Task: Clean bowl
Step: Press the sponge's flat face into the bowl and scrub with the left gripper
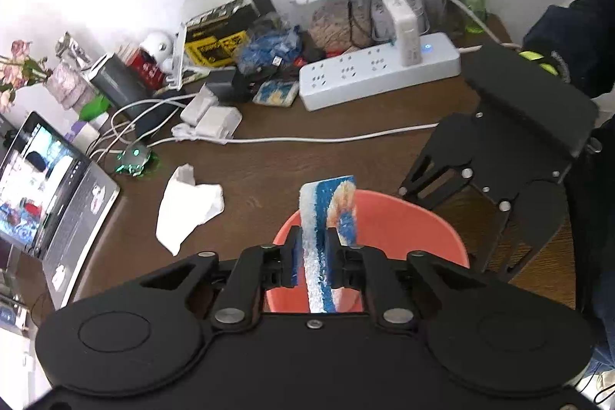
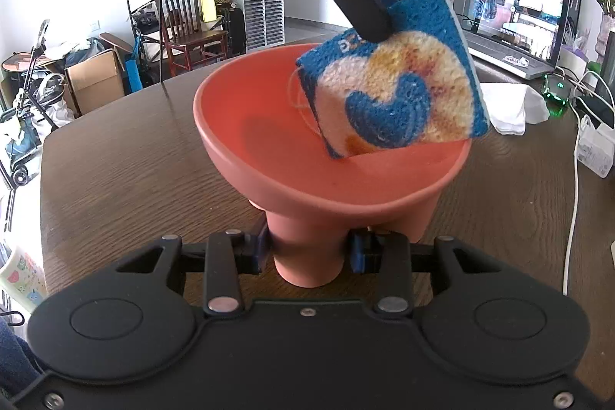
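Nearest to me, in the right wrist view, my right gripper (image 2: 307,254) was clamped on the round foot of the salmon-pink plastic bowl (image 2: 334,156), one blue pad on each side of the stem. The bowl stood on the dark brown wooden table (image 2: 127,156), and I judged this grip good for holding it steady, so I would keep the pressure even and not let the bowl turn.

Above it, my left gripper (image 1: 313,262) was closed on the flat blue, orange and white sponge (image 2: 396,79), which it held by the edge. The lower corner of the sponge dipped inside the bowl, near the far wall; whether it already touched the surface, I could not tell. To wipe well, I judged that I should lay the broad printed face against the inner wall, press lightly, and move in circles from the rim down to the bottom.

Farther on the table lay a crumpled white paper tissue (image 1: 188,208), and beyond it an open grey laptop (image 1: 57,195); I would keep away from both.
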